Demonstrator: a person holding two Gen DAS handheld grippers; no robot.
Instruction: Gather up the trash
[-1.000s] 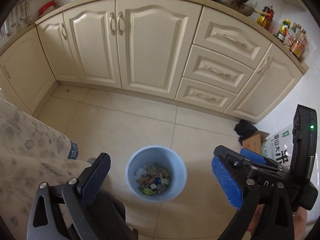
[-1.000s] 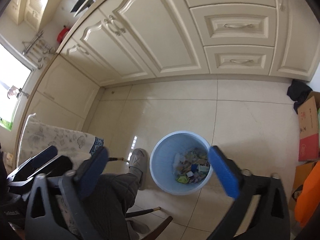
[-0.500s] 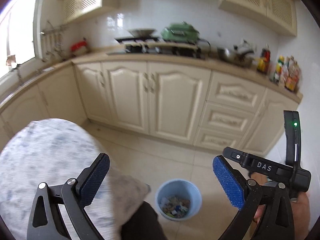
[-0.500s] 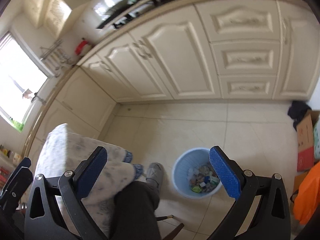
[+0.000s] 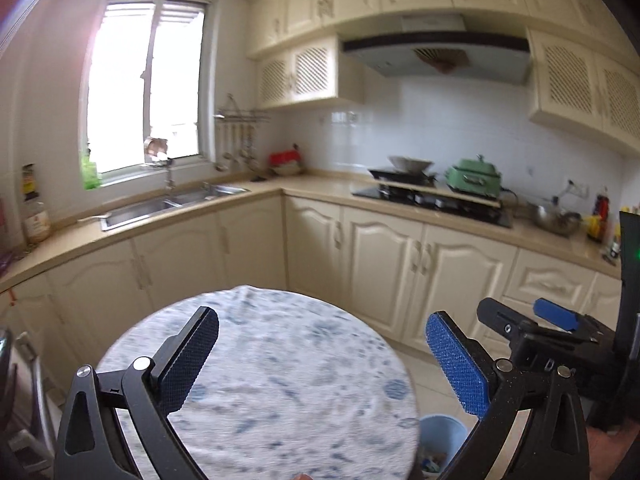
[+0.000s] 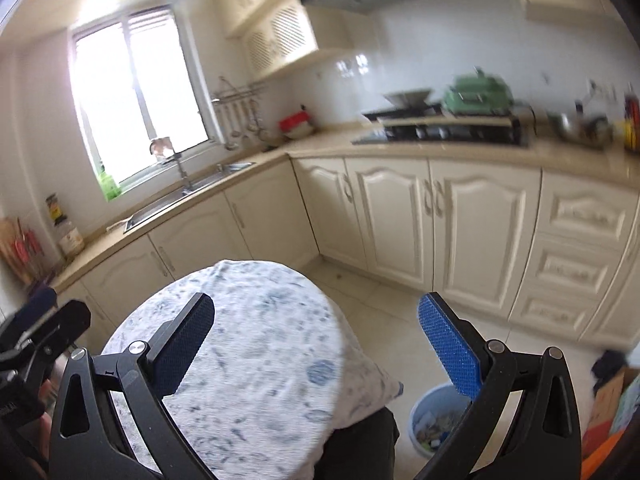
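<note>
Holding both grippers empty above the round bench

Left gripper (image 5: 320, 360): jaws spread wide, nothing between them. Right gripper (image 6: 316, 346): same, released and empty.

Both cameras point level across the kitchen. My round bench (image 5: 280, 380) with its blue-patterned white cloth fills the lower middle of both views, blurred. I see no loose trash on the cloth.

Blue trash bin (image 6: 434, 420) sits on the tiled floor (image 6: 400, 320), to the right of the bench edge and below my right gripper's right finger (image 6: 448, 348). It holds mixed scraps; contents too small to identify. In the left wrist view only a sliver of the bin shows past the cloth.

Behind: cream cabinets (image 5: 400, 264), sink (image 5: 168, 204) under the window (image 5: 144, 100), stove (image 5: 432, 196) with a green pot (image 5: 474, 178). Cardboard box (image 6: 608, 392) at far right, blurred.
</note>
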